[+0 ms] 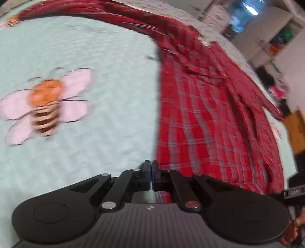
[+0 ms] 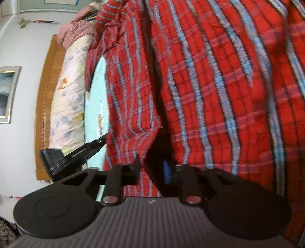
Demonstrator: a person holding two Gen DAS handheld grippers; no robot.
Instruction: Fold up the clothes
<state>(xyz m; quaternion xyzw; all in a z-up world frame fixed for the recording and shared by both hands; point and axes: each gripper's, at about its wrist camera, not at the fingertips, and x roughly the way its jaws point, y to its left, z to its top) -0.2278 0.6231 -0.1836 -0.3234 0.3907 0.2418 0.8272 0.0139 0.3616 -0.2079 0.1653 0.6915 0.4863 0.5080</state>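
A red plaid shirt (image 1: 209, 114) lies spread on the pale green bedspread (image 1: 104, 47), stretching from my near right to the far left. My left gripper (image 1: 152, 171) is shut at the shirt's near left edge; whether cloth is pinched between the pads is not clear. In the right wrist view the shirt (image 2: 209, 76) fills most of the frame. My right gripper (image 2: 152, 167) has its jaws apart with a fold of the shirt's hem lying between them. The other gripper (image 2: 76, 154) shows at the left.
A bee picture (image 1: 45, 105) is printed on the bedspread. A quilted pillow (image 2: 70, 91) and wooden headboard (image 2: 45, 95) stand at the bed's end. Shelves and a blue water bottle (image 1: 242, 13) are beyond the bed. A framed picture (image 2: 7, 93) hangs on the wall.
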